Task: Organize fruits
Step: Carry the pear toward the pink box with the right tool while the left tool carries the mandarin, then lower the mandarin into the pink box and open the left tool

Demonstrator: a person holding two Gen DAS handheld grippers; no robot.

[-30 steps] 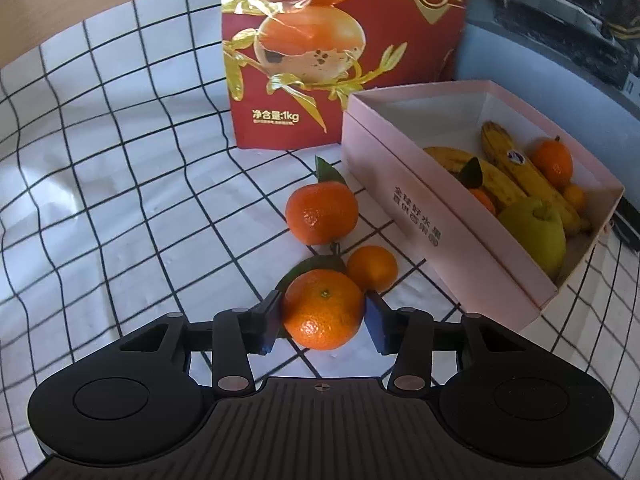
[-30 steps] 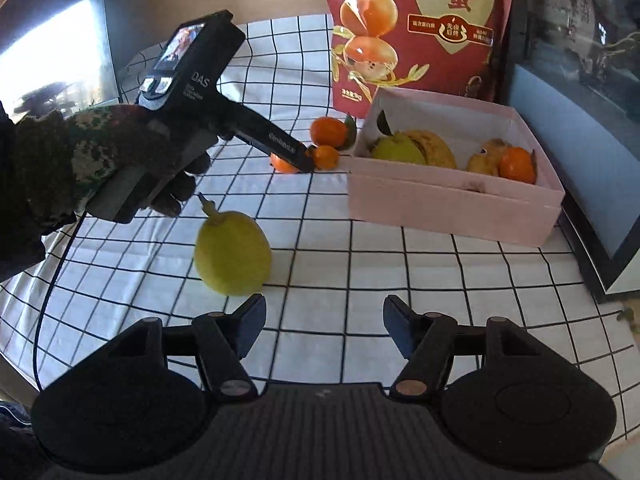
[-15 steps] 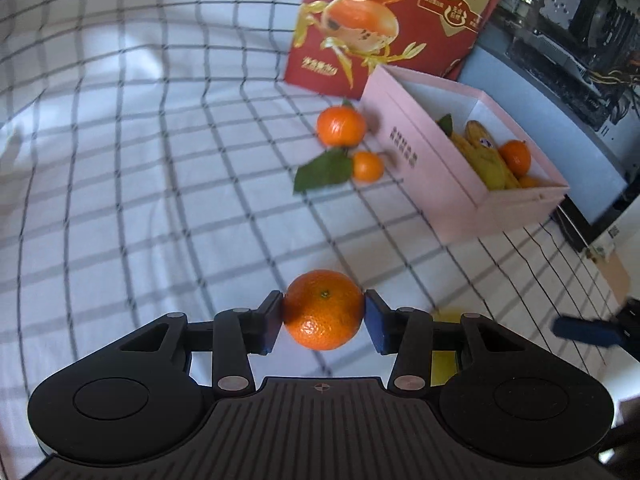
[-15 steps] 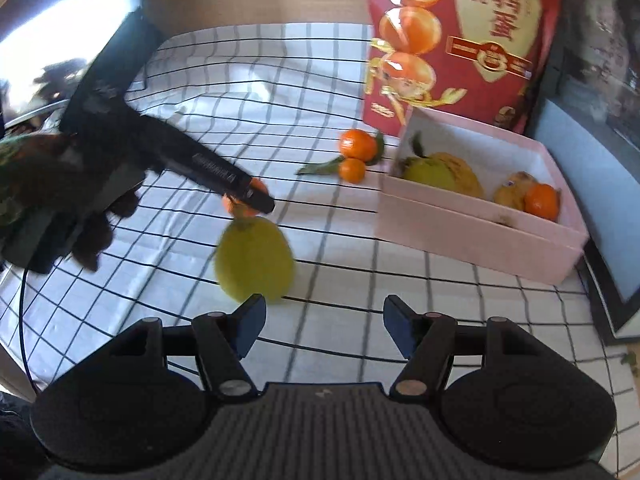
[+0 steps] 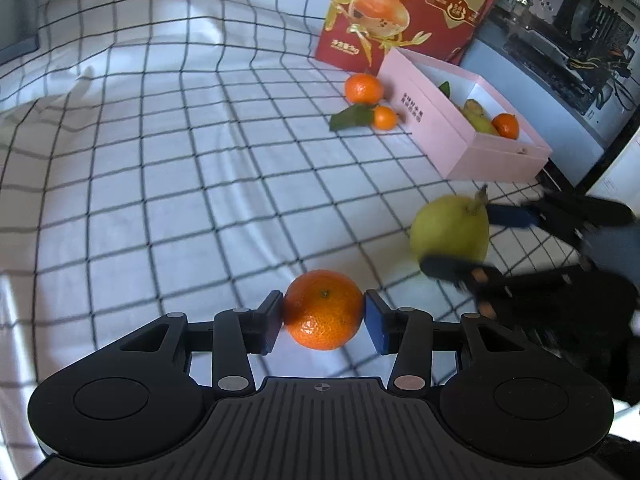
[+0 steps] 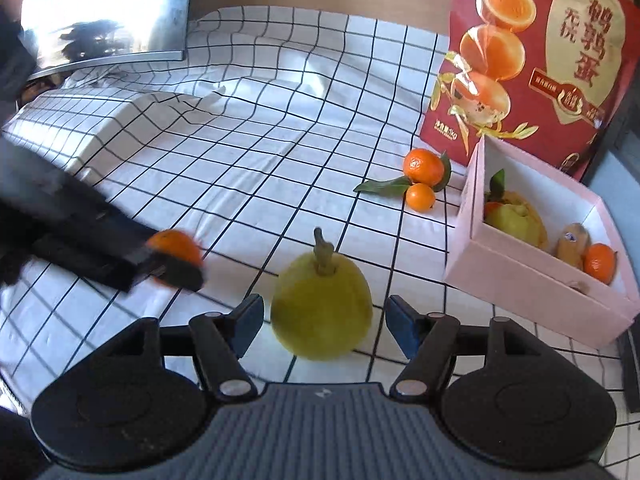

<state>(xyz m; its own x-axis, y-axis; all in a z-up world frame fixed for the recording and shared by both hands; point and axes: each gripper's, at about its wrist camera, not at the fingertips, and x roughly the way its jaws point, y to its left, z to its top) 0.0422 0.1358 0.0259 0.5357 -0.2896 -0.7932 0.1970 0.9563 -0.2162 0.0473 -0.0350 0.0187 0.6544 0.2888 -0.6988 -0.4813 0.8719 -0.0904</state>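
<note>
My left gripper (image 5: 324, 314) is shut on a mandarin (image 5: 324, 309), held above the checked cloth. The same mandarin (image 6: 174, 245) shows blurred at the left of the right wrist view. A yellow-green pear (image 6: 322, 304) stands on the cloth between the fingers of my right gripper (image 6: 323, 320). Its jaws are opening, with a small gap on each side of the pear. In the left wrist view the pear (image 5: 450, 230) sits at the right with the right gripper's fingers around it. Two more mandarins (image 6: 423, 166) (image 6: 420, 197) lie beside the pink box (image 6: 520, 276).
The pink box holds a pear, bananas and a mandarin. A tall red bag (image 6: 532, 60) stands behind it. A loose green leaf (image 5: 352, 117) lies by the small mandarin. A monitor (image 6: 104, 8) stands at the far left, computer gear (image 5: 568, 28) at the right.
The left gripper has carried the mandarin away from the box, toward the near side of the cloth. The right gripper has moved onto the pear, which now sits between its fingers.
</note>
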